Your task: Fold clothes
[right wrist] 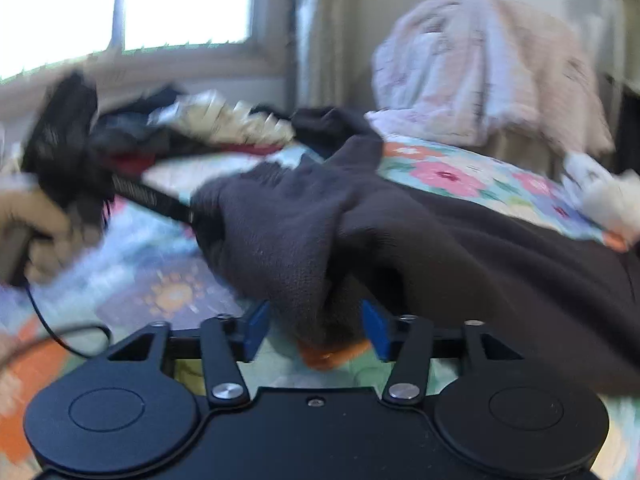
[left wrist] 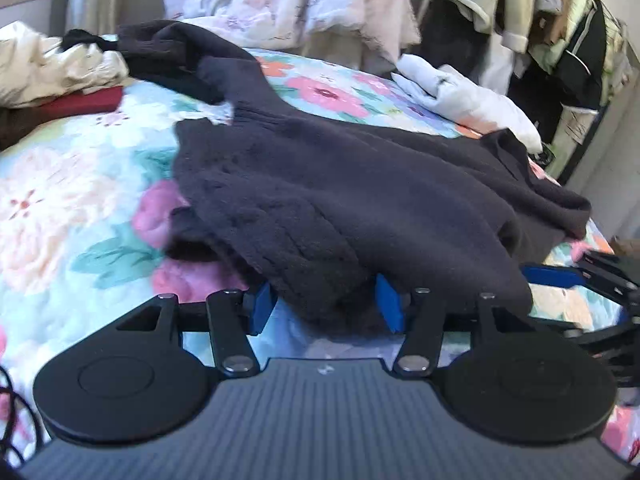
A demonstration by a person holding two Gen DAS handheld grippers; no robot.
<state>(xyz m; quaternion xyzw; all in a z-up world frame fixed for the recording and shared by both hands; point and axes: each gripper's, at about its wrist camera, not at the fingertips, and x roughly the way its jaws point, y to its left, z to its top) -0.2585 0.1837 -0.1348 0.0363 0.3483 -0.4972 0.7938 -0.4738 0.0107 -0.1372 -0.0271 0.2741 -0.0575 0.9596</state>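
A dark grey-purple knit sweater (left wrist: 360, 184) lies partly folded on the floral bedsheet (left wrist: 72, 200). Its near edge lies bunched between the blue pads (left wrist: 262, 308) of my left gripper (left wrist: 325, 306), whose jaws stand apart without pressing it. In the right wrist view a hanging fold of the same sweater (right wrist: 288, 232) droops between the parted pads (right wrist: 376, 330) of my right gripper (right wrist: 316, 328), with a gap on each side. The right gripper's blue finger (left wrist: 556, 274) shows at the sweater's right edge. A hand (right wrist: 40, 224) holds the left gripper at the left, blurred.
A cream garment (left wrist: 48, 68) and a red item (left wrist: 84, 102) lie at the back left. A white garment (left wrist: 464, 96) lies at the back right. A pale floral quilt (left wrist: 288, 0) is heaped behind the bed, hanging clothes (left wrist: 560, 40) crowd the right, and a black cable (right wrist: 52, 320) trails left.
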